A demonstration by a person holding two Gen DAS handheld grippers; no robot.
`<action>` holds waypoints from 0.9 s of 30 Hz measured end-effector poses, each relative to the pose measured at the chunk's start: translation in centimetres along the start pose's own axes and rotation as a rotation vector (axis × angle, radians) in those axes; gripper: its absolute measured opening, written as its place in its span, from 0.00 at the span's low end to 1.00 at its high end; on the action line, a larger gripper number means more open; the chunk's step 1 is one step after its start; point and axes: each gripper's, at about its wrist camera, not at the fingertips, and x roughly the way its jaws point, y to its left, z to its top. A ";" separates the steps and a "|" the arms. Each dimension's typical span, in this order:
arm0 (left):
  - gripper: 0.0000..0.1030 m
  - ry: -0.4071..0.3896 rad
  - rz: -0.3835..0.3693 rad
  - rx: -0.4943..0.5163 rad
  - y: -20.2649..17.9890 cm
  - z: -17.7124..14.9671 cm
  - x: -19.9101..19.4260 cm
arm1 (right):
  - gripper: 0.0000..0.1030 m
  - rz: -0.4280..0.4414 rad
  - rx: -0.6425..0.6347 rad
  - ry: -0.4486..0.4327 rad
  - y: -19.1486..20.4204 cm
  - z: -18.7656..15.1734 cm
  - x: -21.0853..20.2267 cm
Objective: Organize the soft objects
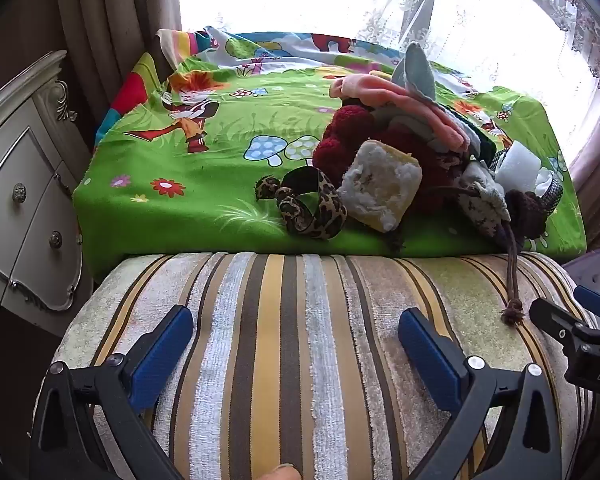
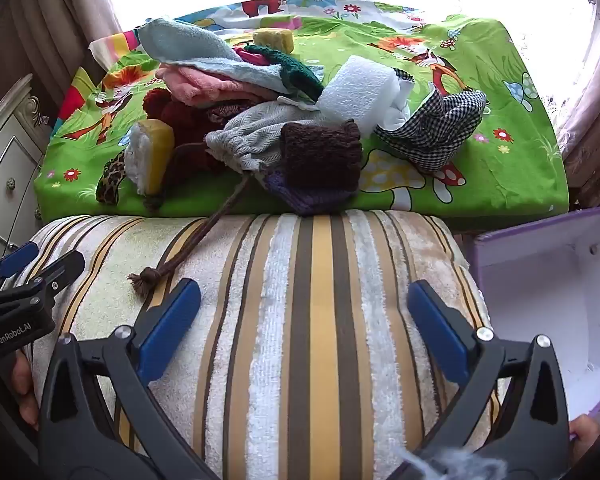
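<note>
A heap of soft things lies on a green cartoon-print sheet [image 1: 204, 168]: a yellow sponge [image 1: 380, 190], a leopard-print band [image 1: 308, 208], dark red pom-poms [image 1: 340, 136], pink and pale blue towels [image 2: 204, 64], a white foam block [image 2: 360, 88], a grey drawstring pouch [image 2: 252, 136], a brown knit piece [image 2: 320, 156] and a checked cloth [image 2: 436, 132]. The pouch's brown cord [image 2: 188, 248] trails onto the striped cushion [image 2: 300, 320]. My left gripper [image 1: 296, 332] and right gripper [image 2: 304, 308] both hover open over the cushion, holding nothing, short of the heap.
An empty purple box [image 2: 548, 280] with a white inside stands at the right of the cushion. A white carved dresser [image 1: 24, 184] stands at the left. Curtains and a bright window lie behind the sheet. The left part of the sheet is bare.
</note>
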 end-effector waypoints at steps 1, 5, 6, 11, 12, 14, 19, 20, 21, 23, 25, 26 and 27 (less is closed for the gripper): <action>1.00 -0.005 0.003 0.002 0.0 0.0 0.0 | 1.00 0.002 0.001 -0.002 0.0 0.0 0.0; 1.00 0.000 -0.006 -0.005 0.0 0.0 0.0 | 1.00 -0.008 -0.005 -0.003 0.0 0.0 0.0; 1.00 0.001 -0.006 -0.004 0.0 -0.1 0.0 | 1.00 -0.007 -0.005 -0.002 0.0 0.0 0.0; 1.00 0.002 -0.002 -0.001 -0.1 0.0 0.0 | 1.00 -0.003 -0.002 0.000 0.0 0.0 0.0; 1.00 0.002 -0.002 -0.002 -0.1 -0.1 -0.1 | 1.00 -0.003 -0.002 0.000 0.0 0.0 0.0; 1.00 0.004 -0.001 -0.002 -0.1 0.0 0.0 | 1.00 -0.003 -0.002 0.001 0.0 0.0 0.0; 1.00 0.004 -0.001 -0.002 -0.1 0.0 0.0 | 1.00 -0.003 -0.002 0.001 0.0 0.0 0.0; 1.00 0.004 -0.001 -0.002 -0.1 0.0 0.0 | 1.00 -0.003 -0.002 0.001 0.0 0.0 0.0; 1.00 0.004 -0.001 -0.002 -0.1 0.0 0.0 | 1.00 -0.003 -0.002 0.001 0.0 0.0 0.0; 1.00 0.004 -0.002 -0.002 0.0 0.0 0.0 | 1.00 -0.003 -0.002 0.001 0.0 0.0 0.0; 1.00 0.004 -0.001 -0.002 0.0 0.0 0.0 | 1.00 -0.004 -0.003 0.001 0.0 0.0 0.0; 1.00 0.004 -0.001 -0.002 0.0 0.0 0.0 | 1.00 -0.003 -0.002 0.001 0.0 0.0 0.0; 1.00 0.004 -0.001 -0.001 -0.1 0.0 0.0 | 1.00 -0.003 -0.002 0.001 0.0 0.0 0.0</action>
